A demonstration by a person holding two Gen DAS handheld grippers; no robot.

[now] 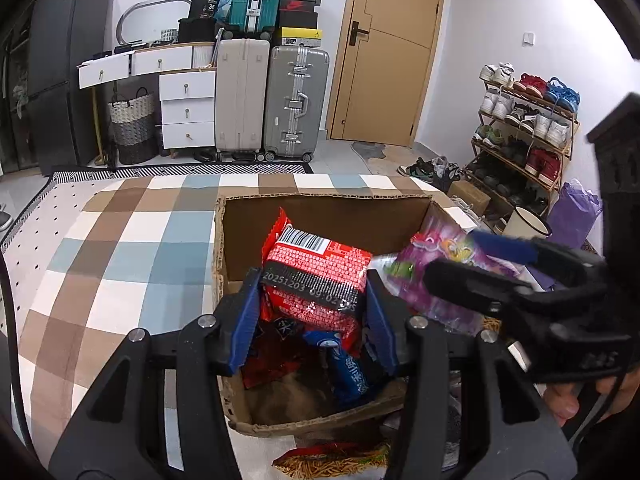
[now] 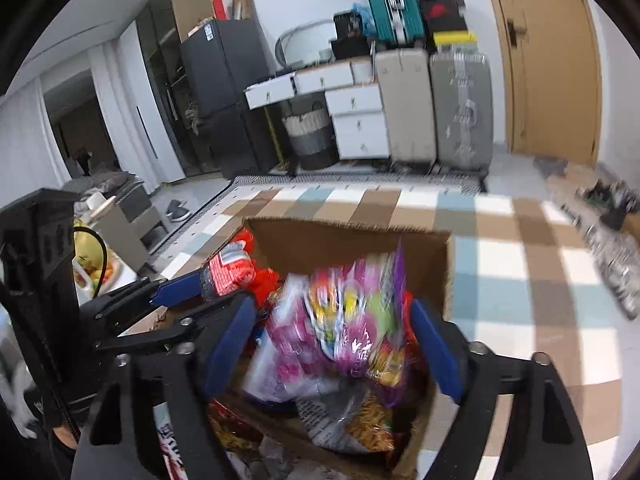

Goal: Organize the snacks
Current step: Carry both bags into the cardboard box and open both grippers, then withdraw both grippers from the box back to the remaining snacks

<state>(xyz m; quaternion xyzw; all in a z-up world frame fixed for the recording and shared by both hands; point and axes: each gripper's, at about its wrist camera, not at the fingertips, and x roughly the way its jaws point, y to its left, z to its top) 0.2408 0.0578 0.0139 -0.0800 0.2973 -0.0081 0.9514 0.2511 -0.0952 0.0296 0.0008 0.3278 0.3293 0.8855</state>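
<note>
A red snack packet (image 1: pixel 312 252) with a barcode hangs over the open cardboard box (image 1: pixel 320 196), and my left gripper (image 1: pixel 312 280) is shut on its lower part. Its blue pads press both sides of it. The right wrist view shows the same packet (image 2: pixel 234 266) at the box's left edge in the left gripper (image 2: pixel 220 288). My right gripper (image 2: pixel 332 308) stands open over the box (image 2: pixel 348 226). A blurred pink and purple snack bag (image 2: pixel 348 320) lies between its spread pads without touching them. From the left wrist, that bag (image 1: pixel 416 280) is at the right gripper (image 1: pixel 454 254).
Inside the box lie a blue packet (image 1: pixel 352 372), a dark red packet (image 1: pixel 272 352) and other snacks. A bag of noodle snacks (image 1: pixel 336 460) lies in front of it. The box stands on a checkered cloth (image 1: pixel 120 260). Suitcases (image 1: pixel 272 100) and a shoe rack (image 1: pixel 528 128) stand behind.
</note>
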